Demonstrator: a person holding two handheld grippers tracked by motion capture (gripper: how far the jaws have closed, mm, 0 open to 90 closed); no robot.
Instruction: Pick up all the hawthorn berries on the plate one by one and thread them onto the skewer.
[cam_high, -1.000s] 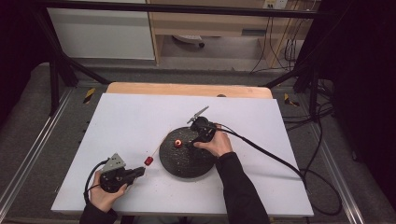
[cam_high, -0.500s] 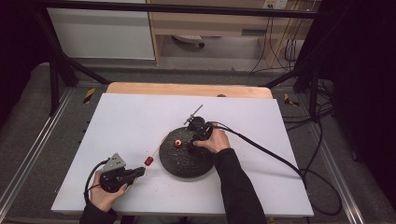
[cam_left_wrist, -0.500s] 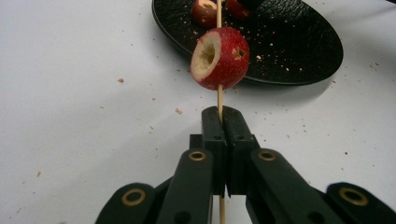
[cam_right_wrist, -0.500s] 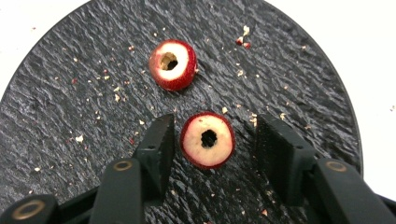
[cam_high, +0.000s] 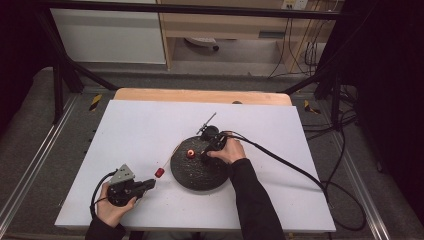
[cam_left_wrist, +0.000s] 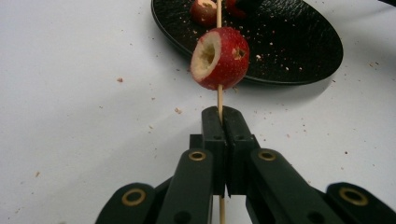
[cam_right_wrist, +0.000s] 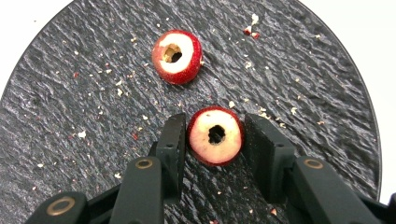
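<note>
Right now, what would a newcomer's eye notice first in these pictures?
A red fruit threaded on a thin skewer, which the left gripper clamps just below it. On the black plate, the right gripper has just been closing around a cored fruit; another fruit lies beyond.

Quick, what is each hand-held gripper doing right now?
Left hand-held gripper: closed on the skewer, which carries one red fruit.
Right hand-held gripper: jaws just closed around a cored fruit on the black plate.
</note>
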